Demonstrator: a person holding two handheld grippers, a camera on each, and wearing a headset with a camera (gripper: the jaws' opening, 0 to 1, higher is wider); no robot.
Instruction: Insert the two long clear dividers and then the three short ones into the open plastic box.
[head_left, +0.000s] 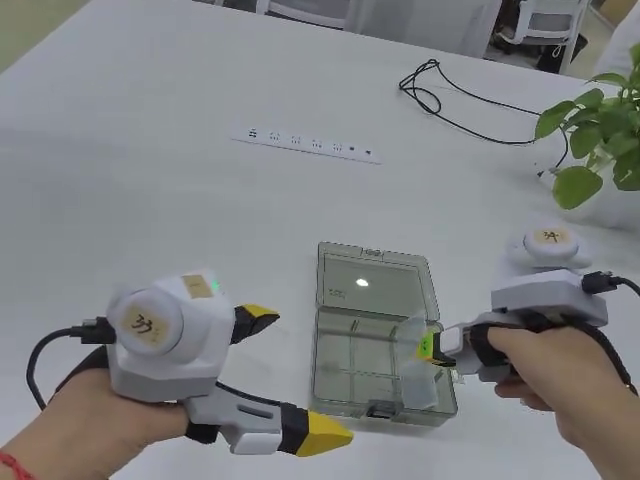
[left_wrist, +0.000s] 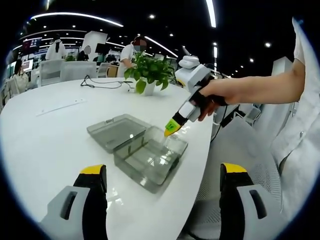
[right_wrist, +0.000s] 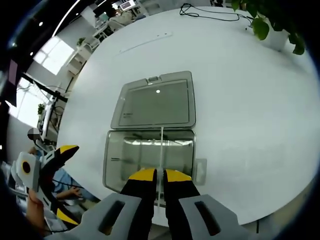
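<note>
One clear divider (right_wrist: 161, 142) is pinched edge-on between the closed jaws of the right gripper (right_wrist: 160, 176), which holds it over the near-right part of the open plastic box (head_left: 335, 400). Faint partition lines inside the box suggest some pieces are already seated, but I cannot tell how many, and more probably remain. Left of the box, the left gripper (head_left: 300, 377) hangs empty with its jaws spread.

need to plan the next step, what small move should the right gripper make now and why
Probably lower the right gripper, pressing the clear divider it is shut on down into the open box. The divider stands on edge over the box, seemingly not fully seated; the left gripper is open, away from it.
</note>
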